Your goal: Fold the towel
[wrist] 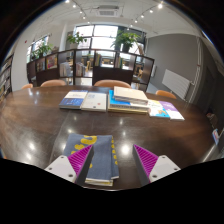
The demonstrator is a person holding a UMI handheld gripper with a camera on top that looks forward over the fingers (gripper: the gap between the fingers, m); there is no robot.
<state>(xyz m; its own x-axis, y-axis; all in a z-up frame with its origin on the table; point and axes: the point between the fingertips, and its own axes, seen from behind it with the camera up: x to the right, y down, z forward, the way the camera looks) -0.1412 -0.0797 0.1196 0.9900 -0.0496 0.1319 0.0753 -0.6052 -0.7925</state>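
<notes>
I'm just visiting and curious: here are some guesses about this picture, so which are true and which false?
1. A folded towel lies on the dark table. True.
2. The tool is clamped shut with nothing near it. False: its fingers are open, and the towel lies between them, beside the left finger.
3. Books lie on the table beyond the towel. True.
4. The room has no plants. False: potted plants stand by the windows.
</notes>
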